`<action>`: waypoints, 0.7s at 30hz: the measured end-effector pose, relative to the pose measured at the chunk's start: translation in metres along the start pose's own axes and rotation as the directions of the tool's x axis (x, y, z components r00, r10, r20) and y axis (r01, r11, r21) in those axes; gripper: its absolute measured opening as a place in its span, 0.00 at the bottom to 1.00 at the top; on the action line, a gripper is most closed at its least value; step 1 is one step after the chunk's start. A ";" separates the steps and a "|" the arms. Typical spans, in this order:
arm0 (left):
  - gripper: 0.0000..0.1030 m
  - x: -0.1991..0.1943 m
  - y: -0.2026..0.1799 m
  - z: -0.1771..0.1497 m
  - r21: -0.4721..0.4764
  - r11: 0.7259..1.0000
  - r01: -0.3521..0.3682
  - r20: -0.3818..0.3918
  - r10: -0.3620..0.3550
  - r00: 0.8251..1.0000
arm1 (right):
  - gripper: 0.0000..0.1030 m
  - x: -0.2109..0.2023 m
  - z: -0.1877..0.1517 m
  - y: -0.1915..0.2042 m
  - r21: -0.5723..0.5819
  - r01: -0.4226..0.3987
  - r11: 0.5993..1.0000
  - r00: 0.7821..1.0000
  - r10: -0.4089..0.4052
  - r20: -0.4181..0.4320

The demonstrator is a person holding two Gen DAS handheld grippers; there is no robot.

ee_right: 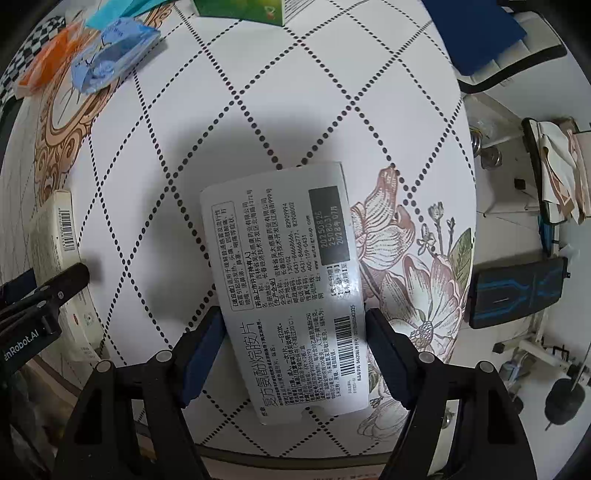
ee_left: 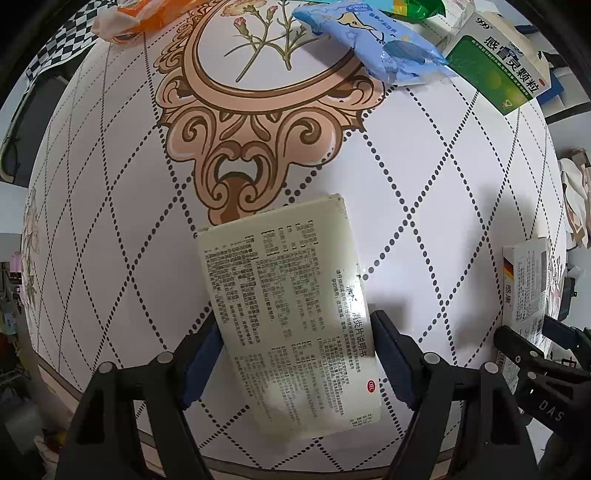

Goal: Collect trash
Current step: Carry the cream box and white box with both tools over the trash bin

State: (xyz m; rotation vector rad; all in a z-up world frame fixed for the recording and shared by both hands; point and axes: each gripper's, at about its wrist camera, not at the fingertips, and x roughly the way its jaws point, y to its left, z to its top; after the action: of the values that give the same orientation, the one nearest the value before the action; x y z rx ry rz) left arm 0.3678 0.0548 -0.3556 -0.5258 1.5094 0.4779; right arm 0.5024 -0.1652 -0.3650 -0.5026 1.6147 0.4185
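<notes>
While both claws point down at the patterned bench (ee_left: 424,177), the left claw (ee_left: 295,354) clamps a cream medicine box (ee_left: 288,302) between its pads, and the right claw (ee_right: 293,347) likewise grips a white medicine box (ee_right: 288,280). Farther off lie a blue wipes pack (ee_left: 373,44), a green box (ee_left: 498,70) and an orange wrapper (ee_left: 136,18), partly cut off by the picture's edge.
</notes>
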 end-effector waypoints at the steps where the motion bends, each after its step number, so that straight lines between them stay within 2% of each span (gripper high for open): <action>1: 0.74 0.000 0.000 0.000 0.000 1.000 0.000 0.002 0.000 1.000 | 0.77 0.003 -0.004 0.006 -0.002 0.001 1.000 1.000 -0.001 -0.005; 8: 0.73 0.000 0.002 -0.012 -0.002 1.000 0.001 0.017 -0.001 1.000 | 0.75 -0.003 -0.003 0.004 -0.010 0.007 1.000 1.000 -0.007 0.001; 13: 0.73 -0.020 0.000 -0.029 0.021 1.000 -0.010 0.047 0.009 0.999 | 0.74 -0.011 -0.025 -0.002 0.005 -0.005 1.000 0.999 0.005 0.032; 18: 0.73 -0.053 -0.001 -0.051 0.064 0.998 -0.019 0.119 0.012 0.993 | 0.74 -0.040 -0.050 0.010 0.042 -0.009 0.999 0.991 0.003 0.133; 21: 0.73 -0.081 -0.001 -0.072 0.105 0.994 -0.029 0.187 0.009 0.982 | 0.74 -0.065 -0.071 0.018 0.067 -0.028 0.997 0.981 0.014 0.193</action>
State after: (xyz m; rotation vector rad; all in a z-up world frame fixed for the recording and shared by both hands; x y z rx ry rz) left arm 0.3091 0.0132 -0.2742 -0.3719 1.3529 0.4455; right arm 0.4384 -0.1834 -0.2940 -0.3811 1.4439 0.4129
